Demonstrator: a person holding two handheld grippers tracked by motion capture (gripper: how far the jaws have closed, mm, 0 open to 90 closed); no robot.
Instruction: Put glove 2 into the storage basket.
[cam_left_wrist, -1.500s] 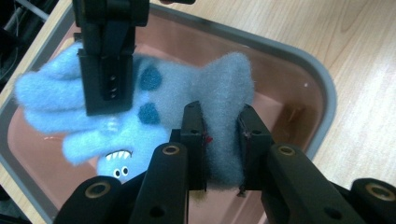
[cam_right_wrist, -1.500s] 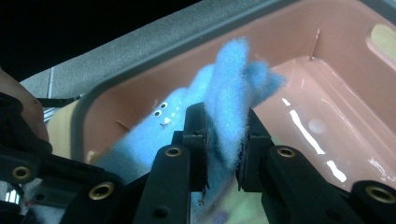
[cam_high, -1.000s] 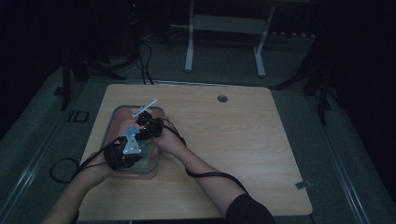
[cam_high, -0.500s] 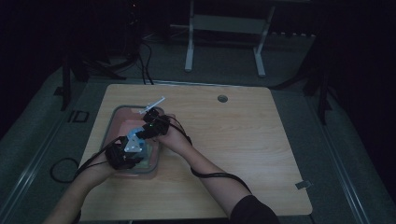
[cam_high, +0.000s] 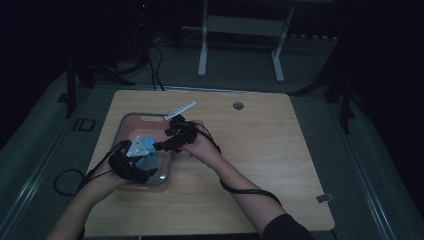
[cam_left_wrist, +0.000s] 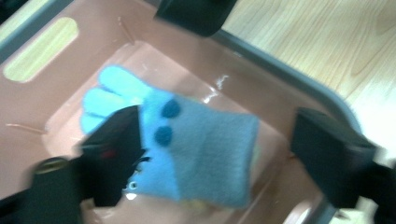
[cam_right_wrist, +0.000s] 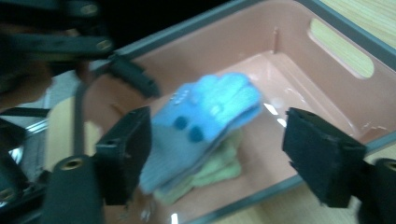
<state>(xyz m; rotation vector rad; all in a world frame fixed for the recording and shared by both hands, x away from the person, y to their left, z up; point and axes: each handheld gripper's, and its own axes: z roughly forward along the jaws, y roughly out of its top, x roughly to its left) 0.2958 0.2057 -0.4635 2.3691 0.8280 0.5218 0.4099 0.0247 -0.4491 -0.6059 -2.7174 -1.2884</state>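
Observation:
A blue glove (cam_left_wrist: 205, 154) with two dark dots lies in the pink, grey-rimmed bin (cam_left_wrist: 289, 70), on top of a pale green cloth (cam_right_wrist: 219, 170). In the high view the bin (cam_high: 125, 120) stands on the left part of the wooden table (cam_high: 280, 165), with the glove (cam_high: 148, 147) inside it. My left gripper (cam_left_wrist: 217, 126) hangs over the glove; its jaws have just been opening and stand wide on either side without touching it. My right gripper (cam_right_wrist: 219, 123) faces the glove (cam_right_wrist: 210, 107) from the other side; its jaws have likewise just been opening and nothing is pressed between them. Both grippers (cam_high: 142, 157) (cam_high: 162, 145) hover over the bin.
A round cable hole (cam_high: 238, 105) sits near the table's far edge. A small tag (cam_high: 325, 198) lies at the front right corner. A cable loop (cam_high: 65, 180) lies on the floor at the left. A white desk frame (cam_high: 240, 30) stands behind the table.
Both pairs of jaws have opened and the blue glove now rests in the bin, free of them. The right hand has drawn back to the right and up a little.

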